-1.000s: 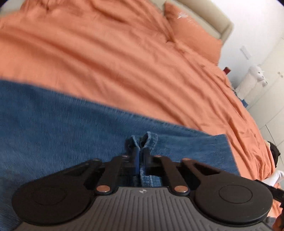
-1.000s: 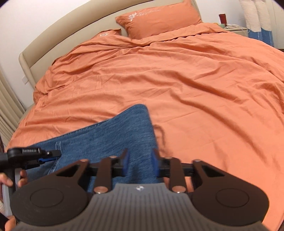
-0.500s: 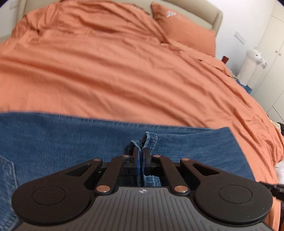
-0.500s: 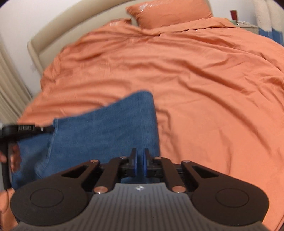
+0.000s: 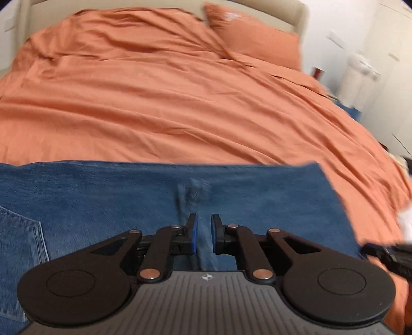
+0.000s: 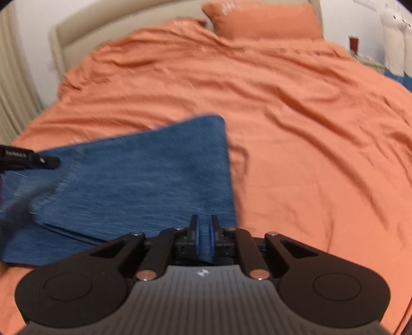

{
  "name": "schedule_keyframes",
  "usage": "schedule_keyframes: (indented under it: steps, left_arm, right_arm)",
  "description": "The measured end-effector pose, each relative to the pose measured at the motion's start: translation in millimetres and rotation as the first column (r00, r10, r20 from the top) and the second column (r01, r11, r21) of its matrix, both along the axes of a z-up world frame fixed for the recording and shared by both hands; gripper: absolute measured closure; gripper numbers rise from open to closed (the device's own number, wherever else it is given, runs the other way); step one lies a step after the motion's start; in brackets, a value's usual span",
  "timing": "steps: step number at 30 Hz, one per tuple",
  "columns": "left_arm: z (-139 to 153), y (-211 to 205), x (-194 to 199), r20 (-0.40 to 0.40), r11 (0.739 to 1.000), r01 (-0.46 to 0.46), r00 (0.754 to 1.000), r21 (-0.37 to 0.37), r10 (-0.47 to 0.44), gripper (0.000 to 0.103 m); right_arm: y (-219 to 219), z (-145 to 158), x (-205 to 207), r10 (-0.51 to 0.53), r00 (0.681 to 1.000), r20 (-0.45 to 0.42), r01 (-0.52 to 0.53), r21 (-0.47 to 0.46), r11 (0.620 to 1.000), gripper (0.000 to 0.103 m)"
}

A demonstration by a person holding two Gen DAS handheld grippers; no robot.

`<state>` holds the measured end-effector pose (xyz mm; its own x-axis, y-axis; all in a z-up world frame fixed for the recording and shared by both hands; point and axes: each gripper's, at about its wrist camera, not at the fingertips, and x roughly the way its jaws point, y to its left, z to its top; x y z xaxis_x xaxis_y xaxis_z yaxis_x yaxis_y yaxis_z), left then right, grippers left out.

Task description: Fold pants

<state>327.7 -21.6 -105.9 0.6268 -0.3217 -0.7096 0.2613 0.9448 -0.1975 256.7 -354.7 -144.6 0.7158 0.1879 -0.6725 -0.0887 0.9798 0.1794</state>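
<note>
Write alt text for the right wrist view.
The right gripper, jaws opening slightly with denim between them, sits at the edge of folded blue jeans on an orange duvet. The left gripper pokes in from the left.

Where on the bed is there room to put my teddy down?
The orange duvet is bare between the jeans and the pillows, and to the jeans' right. The near left side is taken by jeans and both grippers.
</note>
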Motion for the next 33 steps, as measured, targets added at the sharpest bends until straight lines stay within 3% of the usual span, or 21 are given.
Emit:
schedule_keyframes:
  steps: [3, 5, 10, 13, 19, 23, 25, 30, 31, 33]
  left_arm:
    - [0, -15, -26, 0.009, 0.997, 0.073, 0.997, 0.038, -0.074, 0.093]
    - [-5, -25, -38, 0.025, 0.992, 0.089, 0.995, 0.086, -0.092, 0.093]
    - [-34, -32, -44, -0.032, 0.988, 0.084, 0.996, 0.127, -0.080, 0.093]
    - [-46, -31, -42, -0.061, 0.989, 0.072, 0.996, 0.127, -0.065, 0.098]
    - [-54, -28, -37, -0.086, 0.994, 0.040, 0.996, 0.102, -0.031, 0.098]
    - [-42, -32, -45, -0.058, 0.991, 0.034, 0.998, 0.128, -0.027, 0.097]
    - [-32, -29, -52, -0.053, 0.995, 0.014, 0.999, 0.099, -0.009, 0.090]
    - [1, 3, -71, -0.058, 1.000, -0.011, 0.998, 0.011, 0.012, 0.086]
    - [8, 13, -74, -0.057, 1.000, -0.014, 0.998, 0.003, 0.015, 0.086]
    - [24, 33, -80, -0.052, 1.000, -0.026, 0.998, -0.003, 0.026, 0.085]
  right_arm:
    - [16, 6, -9, 0.083, 0.995, 0.050, -0.083, 0.001, 0.997, 0.099]
    - [30, 2, -10, 0.124, 0.991, 0.044, -0.122, -0.052, 0.991, 0.099]
    - [46, -17, -7, 0.171, 0.985, -0.003, -0.170, -0.118, 0.978, 0.098]
    - [49, -25, -5, 0.186, 0.982, -0.017, -0.187, -0.141, 0.972, 0.098]
    - [52, -35, -1, 0.205, 0.979, -0.015, -0.205, -0.173, 0.963, 0.099]
    - [53, -33, -3, 0.202, 0.979, -0.008, -0.200, -0.184, 0.962, 0.099]
    - [56, -32, -4, 0.200, 0.980, -0.003, -0.197, -0.201, 0.960, 0.099]
    - [66, -26, -11, 0.213, 0.976, 0.045, -0.192, -0.282, 0.940, 0.098]
    - [66, -24, -13, 0.205, 0.977, 0.056, -0.181, -0.278, 0.943, 0.096]
    - [65, -18, -15, 0.192, 0.979, 0.067, -0.169, -0.255, 0.952, 0.080]
